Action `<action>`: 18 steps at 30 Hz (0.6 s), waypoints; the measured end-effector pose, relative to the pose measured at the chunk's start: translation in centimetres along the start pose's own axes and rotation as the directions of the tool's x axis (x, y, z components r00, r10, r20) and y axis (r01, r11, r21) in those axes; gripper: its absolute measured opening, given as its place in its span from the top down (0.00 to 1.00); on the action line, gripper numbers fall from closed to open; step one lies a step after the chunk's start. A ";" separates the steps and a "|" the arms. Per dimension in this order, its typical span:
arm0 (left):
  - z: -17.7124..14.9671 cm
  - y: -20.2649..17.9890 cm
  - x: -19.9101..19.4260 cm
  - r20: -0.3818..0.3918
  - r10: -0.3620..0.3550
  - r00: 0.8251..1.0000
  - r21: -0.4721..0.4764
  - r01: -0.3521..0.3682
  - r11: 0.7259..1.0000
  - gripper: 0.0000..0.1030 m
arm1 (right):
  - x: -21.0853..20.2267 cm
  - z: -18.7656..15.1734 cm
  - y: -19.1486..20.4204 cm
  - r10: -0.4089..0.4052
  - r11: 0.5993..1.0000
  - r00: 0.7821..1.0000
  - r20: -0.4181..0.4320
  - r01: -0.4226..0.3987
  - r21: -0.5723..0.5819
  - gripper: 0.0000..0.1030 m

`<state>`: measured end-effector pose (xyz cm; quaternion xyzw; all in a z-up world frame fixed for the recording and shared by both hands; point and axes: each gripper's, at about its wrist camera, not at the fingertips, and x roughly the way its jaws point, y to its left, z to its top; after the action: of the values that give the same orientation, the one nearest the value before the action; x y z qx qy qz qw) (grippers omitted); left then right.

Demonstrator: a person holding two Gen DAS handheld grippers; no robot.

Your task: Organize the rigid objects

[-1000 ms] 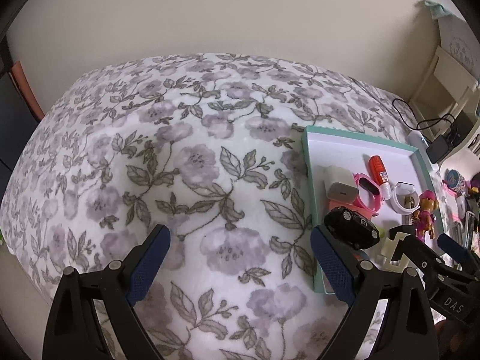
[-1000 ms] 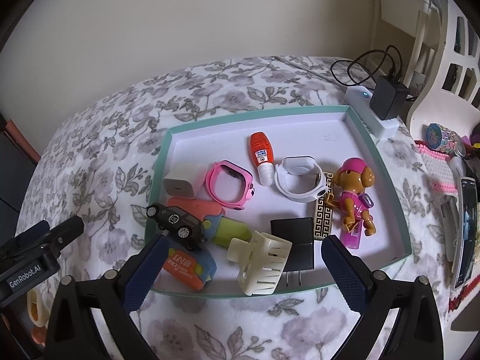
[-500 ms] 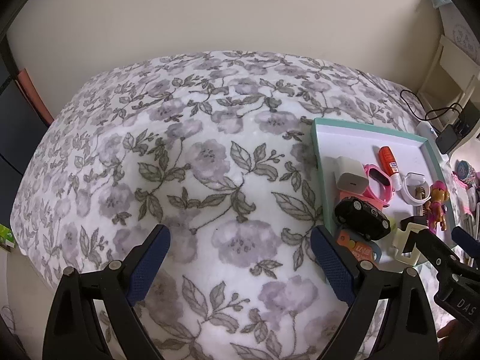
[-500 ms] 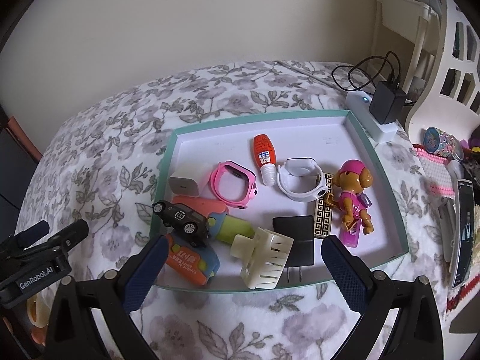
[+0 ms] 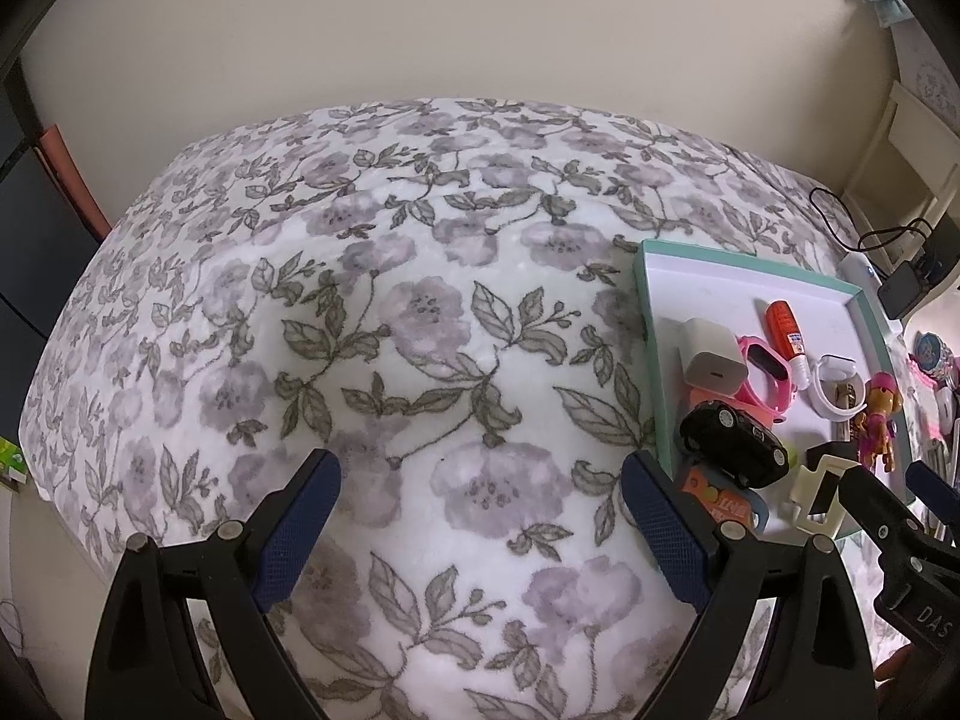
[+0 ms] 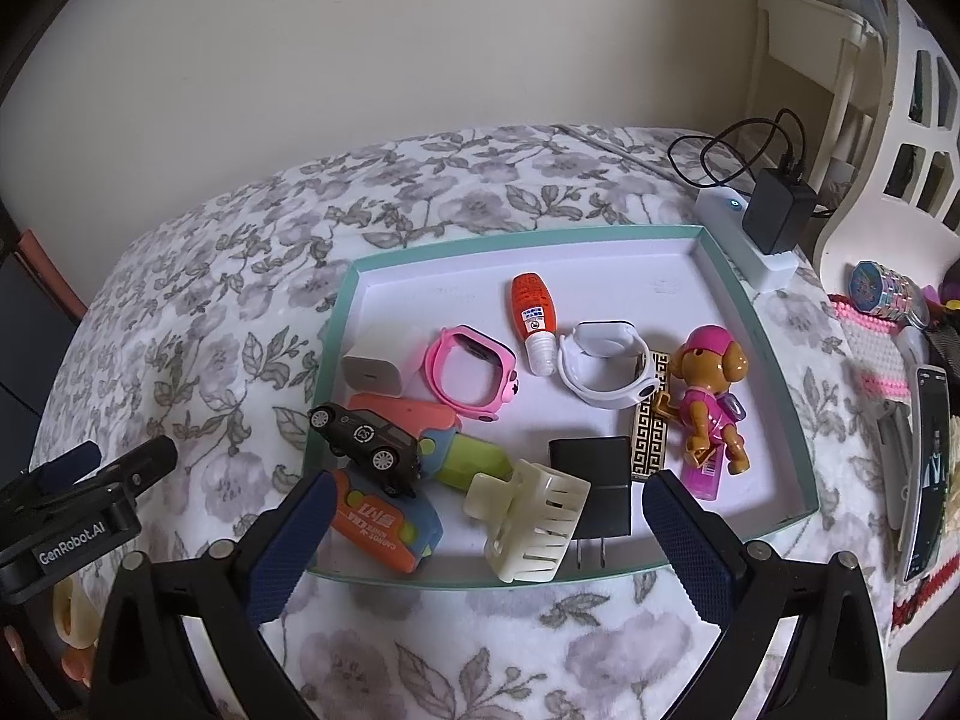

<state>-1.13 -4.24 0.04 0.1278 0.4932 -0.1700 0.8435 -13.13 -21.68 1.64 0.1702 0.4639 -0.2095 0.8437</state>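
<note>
Both the left gripper (image 5: 480, 498) and the right gripper (image 6: 486, 516) hang with jaws wide apart and empty above the floral blanket (image 5: 420, 312). Nearest in the shallow teal-rimmed white tray (image 6: 774, 360) lie a cream plastic hair claw (image 6: 528, 528), an orange carrot-print case (image 6: 384, 525) and a black toy car (image 6: 366, 441). Farther back lie a pink smartwatch (image 6: 474, 378), a white watch band (image 6: 606, 369), a pink-clad toy puppy (image 6: 711, 390) and an orange glue bottle (image 6: 533, 315).

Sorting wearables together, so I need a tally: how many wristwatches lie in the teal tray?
2. The pink watch lies left of centre, beside the white charger cube. The white watch lies right of the orange bottle, next to the dog figure. Another could hide under the clutter.
</note>
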 end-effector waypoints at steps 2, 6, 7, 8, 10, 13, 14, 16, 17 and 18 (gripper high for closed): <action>0.1 0.0 0.0 0.003 0.006 1.000 0.000 -0.006 1.000 0.08 | 0.1 0.0 0.0 0.000 1.000 1.000 -0.002 0.000 -0.001 0.00; 0.2 0.0 0.1 0.006 0.011 1.000 -0.002 -0.011 1.000 0.08 | 0.1 0.0 0.0 0.000 1.000 1.000 -0.001 0.000 -0.001 0.00; 0.2 0.1 0.1 0.007 0.011 1.000 -0.003 -0.011 1.000 0.08 | 0.1 0.0 0.0 -0.001 1.000 1.000 -0.002 0.001 0.000 0.00; 0.1 0.1 0.1 0.006 0.010 1.000 -0.003 -0.010 1.000 0.08 | 0.2 0.0 0.0 -0.001 1.000 1.000 -0.004 0.001 -0.001 0.00; 0.1 0.1 0.1 0.006 0.008 1.000 -0.003 -0.008 1.000 0.08 | 0.3 0.0 0.0 -0.001 1.000 1.000 -0.007 0.001 -0.002 0.00; 0.2 0.1 0.2 0.006 0.001 1.000 -0.005 -0.001 1.000 0.08 | 0.5 0.0 0.0 -0.001 1.000 1.000 -0.008 0.001 -0.003 0.00; 0.2 0.0 0.2 0.007 0.006 1.000 -0.004 -0.006 1.000 0.08 | 0.5 0.0 0.0 -0.002 1.000 1.000 -0.009 0.002 -0.003 0.00; 0.1 -0.2 0.2 0.008 0.012 1.000 0.001 -0.012 1.000 0.08 | 0.5 0.0 0.1 -0.001 1.000 1.000 -0.010 0.001 -0.006 0.00; 0.1 -0.3 0.2 0.008 0.014 1.000 0.002 -0.014 1.000 0.08 | 0.5 0.0 0.0 0.000 1.000 1.000 -0.010 0.000 -0.007 0.00; 0.1 -0.3 0.2 0.007 0.015 1.000 0.003 -0.015 1.000 0.08 | 0.5 0.0 0.1 -0.001 1.000 1.000 -0.010 0.001 -0.007 0.00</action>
<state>-1.07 -4.56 -0.13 0.1320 0.4892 -0.1647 0.8462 -12.84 -21.74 1.19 0.1681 0.4691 -0.2072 0.8418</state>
